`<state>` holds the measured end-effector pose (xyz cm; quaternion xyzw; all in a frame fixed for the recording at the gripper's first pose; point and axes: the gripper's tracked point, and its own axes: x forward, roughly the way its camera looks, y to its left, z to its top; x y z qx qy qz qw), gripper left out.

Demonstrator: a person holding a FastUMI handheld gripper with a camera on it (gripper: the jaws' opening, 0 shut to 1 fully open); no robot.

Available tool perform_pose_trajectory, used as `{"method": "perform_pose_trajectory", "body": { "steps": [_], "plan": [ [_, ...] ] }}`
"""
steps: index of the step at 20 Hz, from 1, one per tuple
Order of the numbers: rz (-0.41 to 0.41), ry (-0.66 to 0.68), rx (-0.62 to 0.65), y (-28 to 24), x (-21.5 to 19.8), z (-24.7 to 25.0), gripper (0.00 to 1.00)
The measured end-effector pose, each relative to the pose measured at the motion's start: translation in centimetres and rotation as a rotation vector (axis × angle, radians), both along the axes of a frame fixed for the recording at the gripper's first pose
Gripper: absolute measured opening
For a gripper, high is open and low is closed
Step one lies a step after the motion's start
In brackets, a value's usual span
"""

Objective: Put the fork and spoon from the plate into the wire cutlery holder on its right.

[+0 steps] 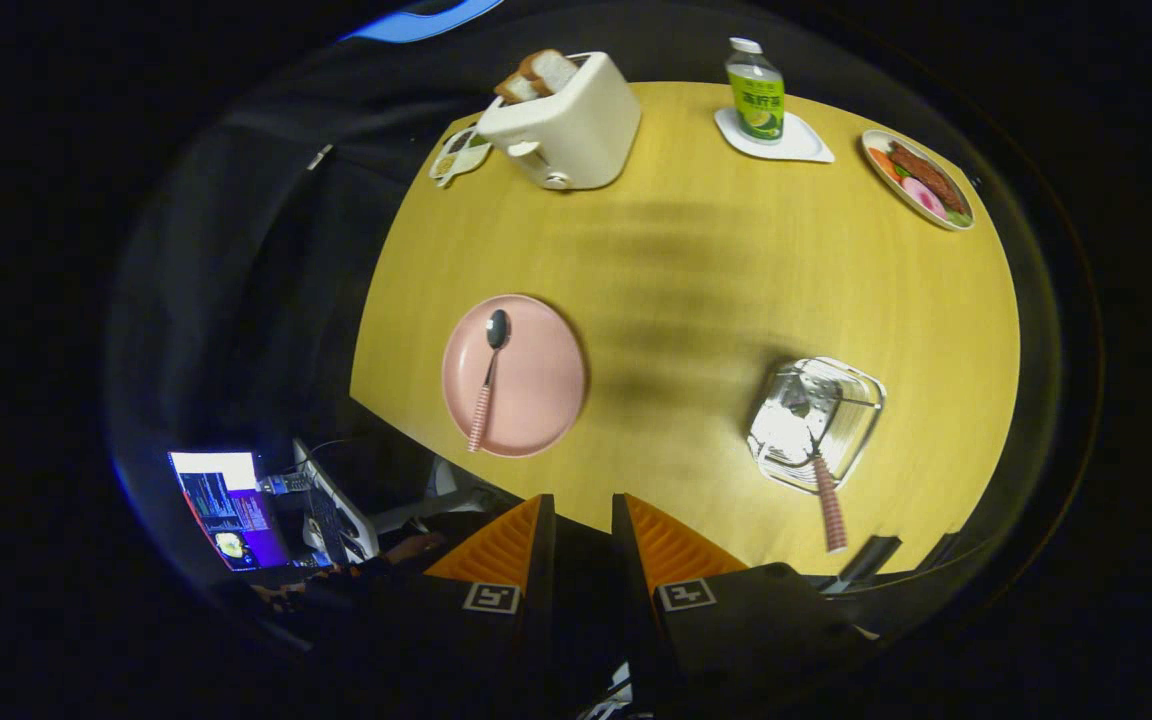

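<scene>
Gripper view: the fork [826, 500] stands in the wire cutlery holder [816, 420]; the spoon [489, 375] lies on the pink plate [546, 385]; tongs [584, 525] slightly apart, empty.

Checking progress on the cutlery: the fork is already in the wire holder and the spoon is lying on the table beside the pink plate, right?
Not quite. The gripper view shows the spoon lying on the pink plate, not beside it. The fork is indeed in the wire holder. The gripper hangs open, holding nothing.

Tool [583, 520] empty, fingers slightly apart – spoon [489, 375] on plate [546, 400], fork [821, 480] in holder [851, 395].
</scene>
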<state>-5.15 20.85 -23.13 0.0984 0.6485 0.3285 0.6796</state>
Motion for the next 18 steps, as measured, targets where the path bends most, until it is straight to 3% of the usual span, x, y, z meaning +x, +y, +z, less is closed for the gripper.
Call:
{"method": "perform_pose_trajectory", "body": {
  "steps": [4,10,18],
  "plan": [
    [0.017,0.029,0.062,6.5,-2.0,-0.6,0.35],
    [0.015,0.076,0.052,14.3,-3.4,-4.5,0.35],
    [0.020,0.049,-0.070,18.3,-3.9,-11.5,0.35]
  ]
}}
